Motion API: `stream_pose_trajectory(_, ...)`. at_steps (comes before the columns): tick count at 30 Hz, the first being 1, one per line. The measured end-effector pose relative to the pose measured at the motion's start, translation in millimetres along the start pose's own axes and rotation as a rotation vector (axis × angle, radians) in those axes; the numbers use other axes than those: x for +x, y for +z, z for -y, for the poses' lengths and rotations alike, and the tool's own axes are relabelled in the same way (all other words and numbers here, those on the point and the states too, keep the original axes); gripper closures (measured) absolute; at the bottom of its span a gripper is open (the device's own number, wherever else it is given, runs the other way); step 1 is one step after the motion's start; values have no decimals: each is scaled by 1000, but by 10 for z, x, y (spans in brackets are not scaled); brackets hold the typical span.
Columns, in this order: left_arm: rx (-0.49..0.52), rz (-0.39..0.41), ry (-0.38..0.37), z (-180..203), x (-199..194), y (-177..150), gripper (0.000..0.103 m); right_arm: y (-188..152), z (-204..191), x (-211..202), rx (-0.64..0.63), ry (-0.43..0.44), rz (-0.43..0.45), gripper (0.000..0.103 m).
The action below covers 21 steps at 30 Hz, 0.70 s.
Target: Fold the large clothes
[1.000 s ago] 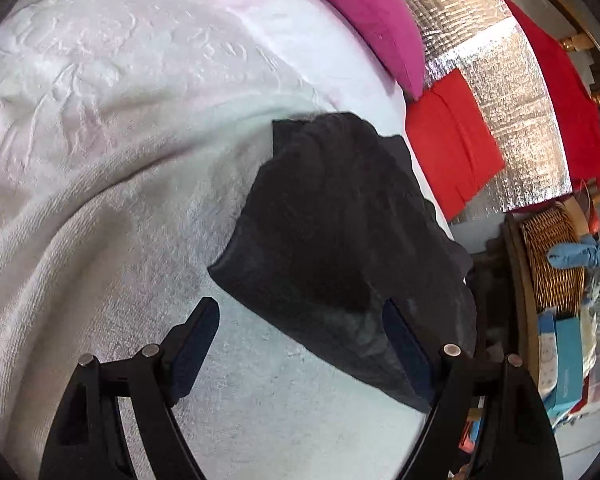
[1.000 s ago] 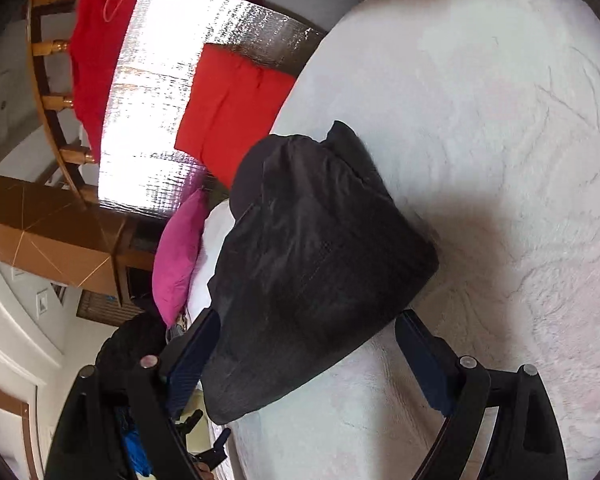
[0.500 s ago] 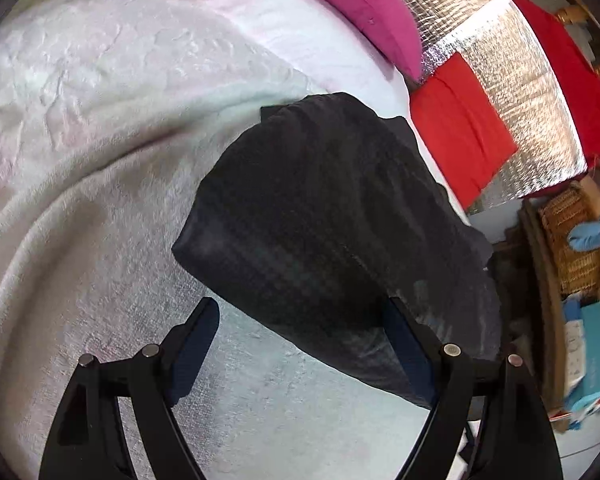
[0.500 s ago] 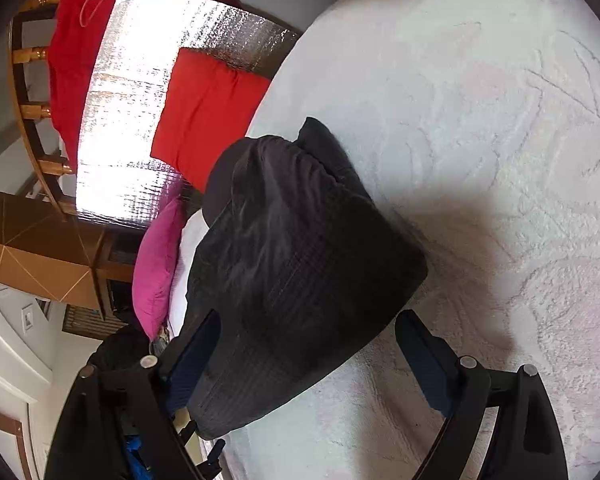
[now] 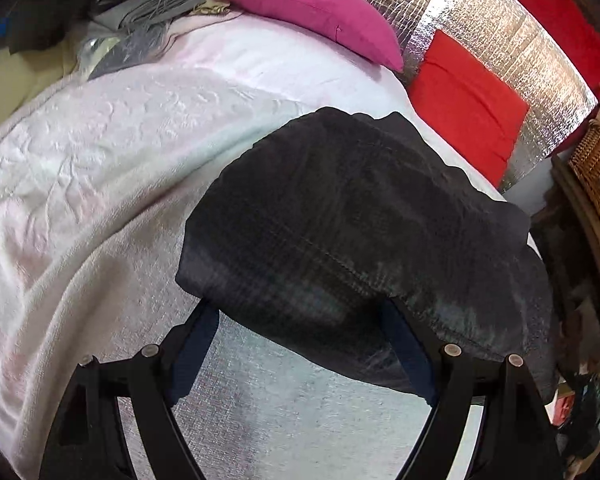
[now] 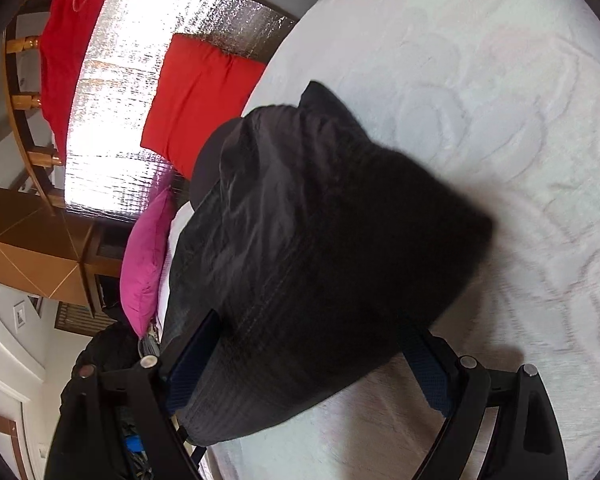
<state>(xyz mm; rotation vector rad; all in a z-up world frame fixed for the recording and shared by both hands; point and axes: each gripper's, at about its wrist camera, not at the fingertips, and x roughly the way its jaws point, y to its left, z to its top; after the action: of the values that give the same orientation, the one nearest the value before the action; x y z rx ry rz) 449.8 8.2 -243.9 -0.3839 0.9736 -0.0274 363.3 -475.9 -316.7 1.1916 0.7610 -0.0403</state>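
A black folded garment (image 5: 360, 220) lies in a thick bundle on a white textured blanket (image 5: 100, 180) that covers a bed. My left gripper (image 5: 300, 316) is open wide, and the garment's near edge reaches in between its blue-padded fingertips without being pinched. In the right wrist view the same garment (image 6: 320, 240) fills the middle, close to the edge of the blanket (image 6: 500, 80). My right gripper (image 6: 312, 328) is also open wide, with its fingers standing on either side of the bundle's near end. What lies under the bundle is hidden.
A pink pillow (image 5: 312, 4) and grey fringed fabric (image 5: 160, 4) lie at the bed's far end. Beside the bed, a red cushion (image 5: 464, 100) leans on a silver foil sheet (image 5: 500, 32). A wicker basket (image 5: 596, 168) stands right. A red cloth (image 6: 64, 40) hangs on a wooden rail.
Both grippers have come closer to the black garment, and its near edge now sits between their fingertips. The left view has rolled and swung toward the pillow. Both pairs of jaws stayed equally wide.
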Motion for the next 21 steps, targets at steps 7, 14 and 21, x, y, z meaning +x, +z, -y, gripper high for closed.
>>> stream_pose_trajectory(7,48,22,35,109,-11,-24,19,-12,-69,92,-11,-7,50,12)
stream_pose_trajectory(14,62,27,46,142,-21,-28,19,21,-50,96,-2,2,55,12)
stream_pose_trajectory(21,62,20,45,160,-22,-31,19,40,-41,86,6,10,46,12)
